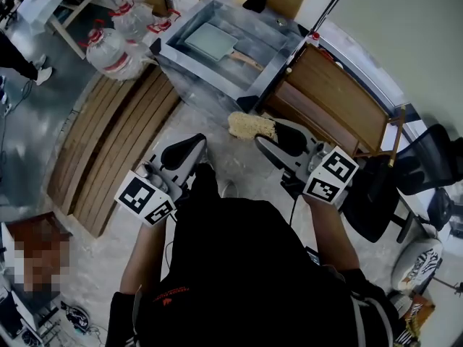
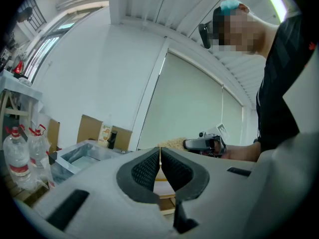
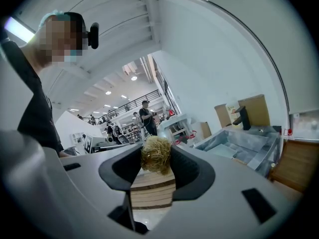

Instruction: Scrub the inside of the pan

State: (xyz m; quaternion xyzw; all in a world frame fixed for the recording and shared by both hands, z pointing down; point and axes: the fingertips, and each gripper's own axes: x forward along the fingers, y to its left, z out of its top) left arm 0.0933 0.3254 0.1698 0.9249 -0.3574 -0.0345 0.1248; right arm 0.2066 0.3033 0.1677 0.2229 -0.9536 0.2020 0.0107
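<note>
Just beyond the person's black shirt (image 1: pixel 239 266), the left gripper (image 1: pixel 197 144) is pressed together, empty; the right gripper (image 1: pixel 259 134) pinches a straw-coloured fibre scrubber (image 1: pixel 249 124), nearer the grey square pan (image 1: pixel 210 40) ahead in the steel sink (image 1: pixel 271 71), its wooden handle (image 1: pixel 247 61) pointing that way.

Pan (image 1: pixel 210 40) in sink (image 1: pixel 278 60); bottles (image 1: pixel 116 45) left of sink; slats (image 1: pixel 108 150) before bottles; scrubber (image 1: pixel 249 125) in right gripper (image 1: pixel 264 131).
</note>
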